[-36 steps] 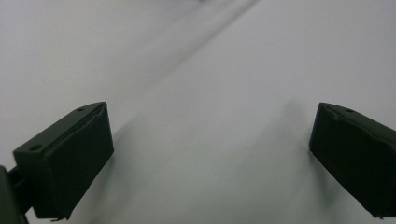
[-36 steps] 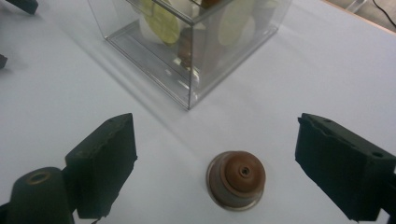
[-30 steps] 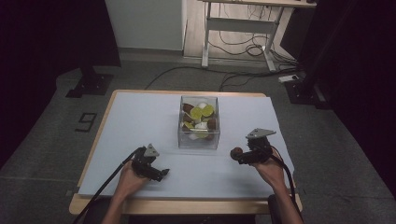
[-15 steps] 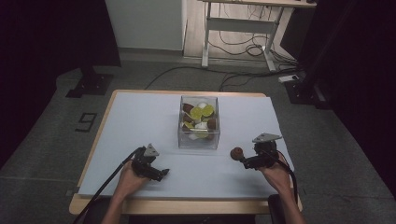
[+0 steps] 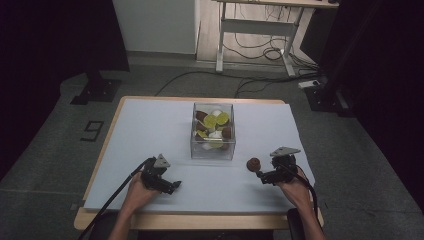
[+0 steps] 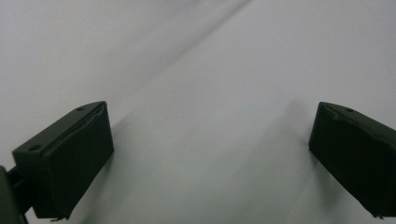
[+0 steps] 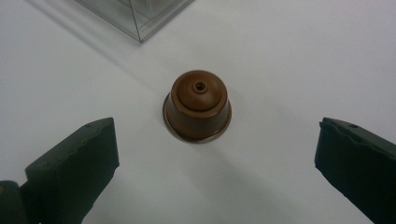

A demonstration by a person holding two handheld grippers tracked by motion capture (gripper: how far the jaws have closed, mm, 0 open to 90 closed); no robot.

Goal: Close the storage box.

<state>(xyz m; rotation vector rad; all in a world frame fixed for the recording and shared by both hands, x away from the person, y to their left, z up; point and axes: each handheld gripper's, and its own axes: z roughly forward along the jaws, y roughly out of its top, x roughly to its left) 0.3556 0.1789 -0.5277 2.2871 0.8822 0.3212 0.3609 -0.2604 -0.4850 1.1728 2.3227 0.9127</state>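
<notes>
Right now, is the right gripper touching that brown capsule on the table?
Apart. In the right gripper view the brown capsule stands alone on the white table cover, with bare cover showing between it and each open jaw of the right gripper.

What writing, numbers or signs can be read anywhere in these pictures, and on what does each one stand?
"9": a dark outlined figure on the grey floor left of the table; it could also be read as a 6.
The brown capsule shows no print, just a small hole in its top.
The capsules in the clear box are too small to show any print.
</notes>
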